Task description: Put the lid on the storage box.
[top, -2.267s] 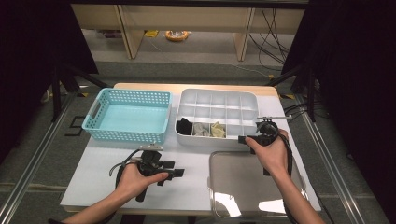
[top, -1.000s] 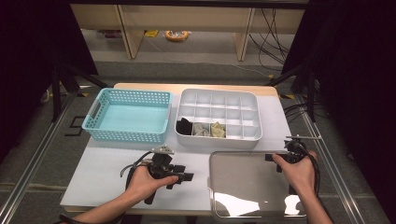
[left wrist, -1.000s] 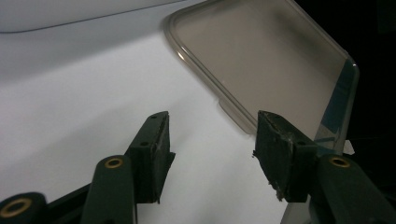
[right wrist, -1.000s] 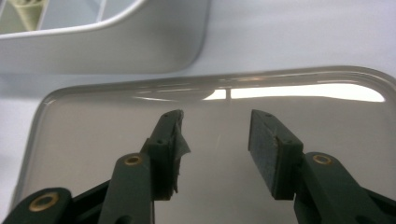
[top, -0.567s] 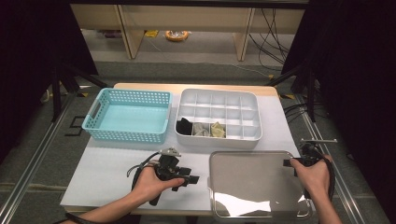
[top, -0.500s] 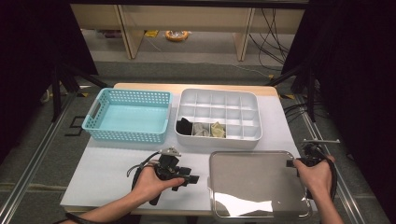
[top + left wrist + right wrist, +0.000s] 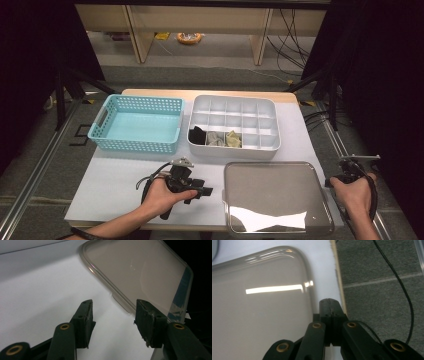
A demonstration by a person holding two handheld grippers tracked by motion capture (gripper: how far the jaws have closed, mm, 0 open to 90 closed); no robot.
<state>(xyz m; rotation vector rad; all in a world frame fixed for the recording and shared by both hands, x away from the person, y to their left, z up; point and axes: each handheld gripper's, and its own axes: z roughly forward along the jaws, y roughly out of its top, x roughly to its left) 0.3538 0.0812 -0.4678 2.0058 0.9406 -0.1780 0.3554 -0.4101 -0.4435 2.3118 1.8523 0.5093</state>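
Lid (image 7: 277,195) of clear plastic, flat on the white table (image 7: 115,180), at five o'clock of the tabletop in the high view, its near rim out past the table's front edge. Catches a bright streak of lamp glare close to that rim.

Left gripper (image 7: 202,190) at nine o'clock of the lid, held in the left hand (image 7: 162,195) and pointed toward three o'clock. In the left gripper view (image 7: 113,312), black tongs moderately wide, with bare white table between the pads and nothing gripped. Small tab on the lid's (image 7: 140,272) rim just ahead of the tips, nearer the right-hand pad; apart from both.

Right gripper (image 7: 331,181) at three o'clock of the lid, in the right hand (image 7: 352,195), over the table's right border. In the right gripper view (image 7: 329,307), tongs pressed fully together, pad against pad, holding nothing. Tips above the narrow white strip between the lid's (image 7: 262,315) rounded rim and the table edge; just beside the rim, contact impossible to tell. Grey carpet and a black cable beyond that edge.

Turquoise basket (image 7: 142,101) at ten o'clock of the tabletop. Grey divided box (image 7: 235,98) at one o'clock, just beyond the lid, with a black bundle (image 7: 198,135), a grey one (image 7: 215,138) and a yellowish one (image 7: 232,138) side by side in its near row of compartments.
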